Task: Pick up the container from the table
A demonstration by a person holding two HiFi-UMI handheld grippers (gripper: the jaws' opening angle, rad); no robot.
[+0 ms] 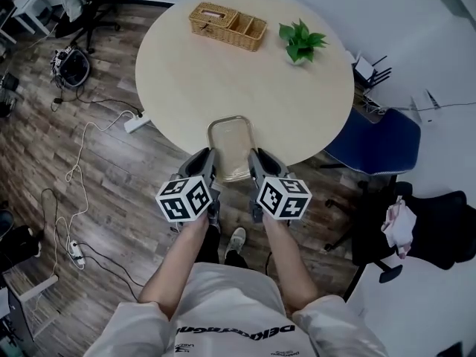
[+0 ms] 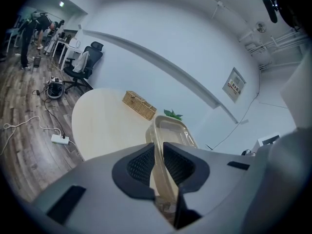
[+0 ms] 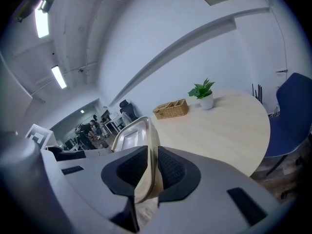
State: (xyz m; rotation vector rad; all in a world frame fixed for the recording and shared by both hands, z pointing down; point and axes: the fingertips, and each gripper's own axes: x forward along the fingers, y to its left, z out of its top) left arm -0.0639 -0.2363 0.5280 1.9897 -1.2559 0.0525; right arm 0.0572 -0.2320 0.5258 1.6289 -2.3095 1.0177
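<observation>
Head view: the left hand-held gripper [image 1: 205,162] and the right hand-held gripper [image 1: 256,162] sit side by side at the near edge of the round worktop [image 1: 186,88], with the clear container [image 1: 229,136] between them. The container is empty and rectangular. Its near end sticks out past the worktop edge toward the person, and it looks raised off the surface.

Left gripper view: the jaws are narrow, with the pads clamped on the container's left side wall and the rim running up between them.

Right gripper view: same on the right side wall, a narrow gap with the pads pressed on the wall.

A wicker basket [image 1: 227,25] and a small potted plant [image 1: 301,42] sit at the far side of the worktop, well apart from the container. A blue chair [image 1: 375,141] stands just beside the worktop on the right. Cables and a power strip [image 1: 136,123] lie on the wood floor at left.
</observation>
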